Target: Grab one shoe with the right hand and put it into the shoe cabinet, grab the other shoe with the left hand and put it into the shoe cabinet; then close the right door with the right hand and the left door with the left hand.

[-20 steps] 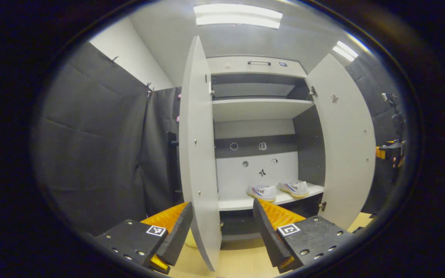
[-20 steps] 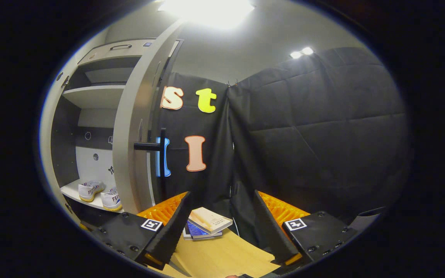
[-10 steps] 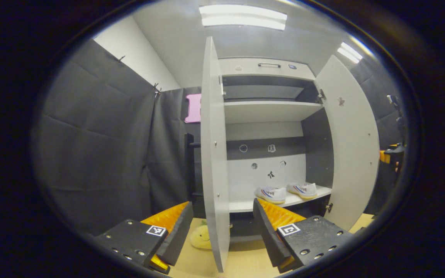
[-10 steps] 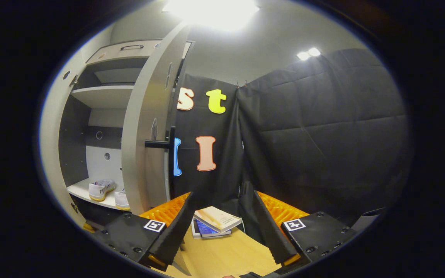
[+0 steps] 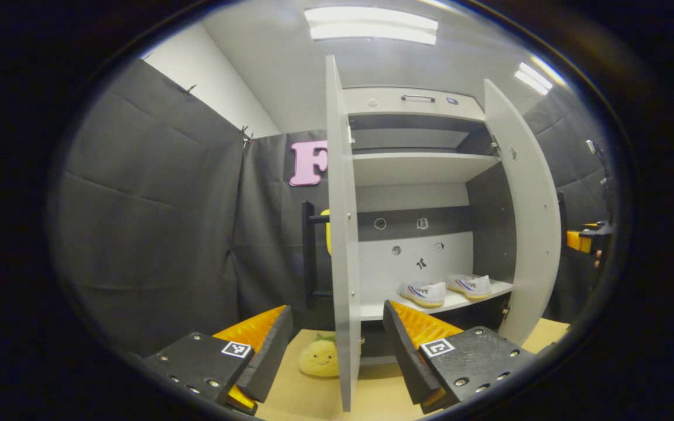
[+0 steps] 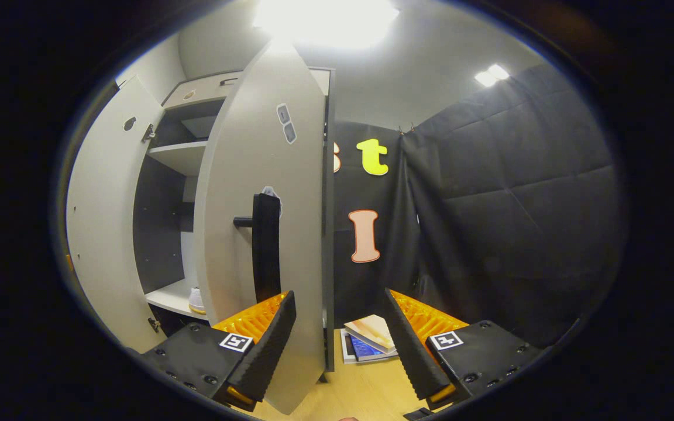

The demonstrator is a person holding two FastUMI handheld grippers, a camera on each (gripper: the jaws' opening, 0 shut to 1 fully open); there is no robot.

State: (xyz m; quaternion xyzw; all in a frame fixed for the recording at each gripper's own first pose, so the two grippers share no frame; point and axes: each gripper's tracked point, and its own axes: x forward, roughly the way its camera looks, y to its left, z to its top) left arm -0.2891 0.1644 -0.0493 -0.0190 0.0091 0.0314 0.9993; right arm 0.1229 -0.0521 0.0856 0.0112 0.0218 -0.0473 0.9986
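Observation:
Two white shoes [image 5: 425,292] [image 5: 470,285] sit side by side on the lower shelf [image 5: 372,310] of the grey shoe cabinet [image 5: 413,169]. Both doors stand open. In the left gripper view the left door [image 5: 343,234] is edge-on, just ahead of my open left gripper [image 5: 337,356], and the right door [image 5: 527,204] is angled inward. My right gripper [image 6: 340,345] is open too, close behind the right door's outer face [image 6: 255,175] and black handle [image 6: 267,245]. A shoe heel [image 6: 196,301] peeks past that door. The right gripper [image 5: 585,240] shows beyond the door.
A yellow plush toy [image 5: 320,358] lies on the wooden floor by the left door's foot. A small stack of books [image 6: 369,342] lies on the floor right of the cabinet. Black cloth walls close in on both sides. The left door [image 6: 103,234] stands wide.
The right door has swung partway inward, its outer face and handle now turned to the right gripper. The left gripper has shifted so the left door is edge-on; the plush toy came into sight.

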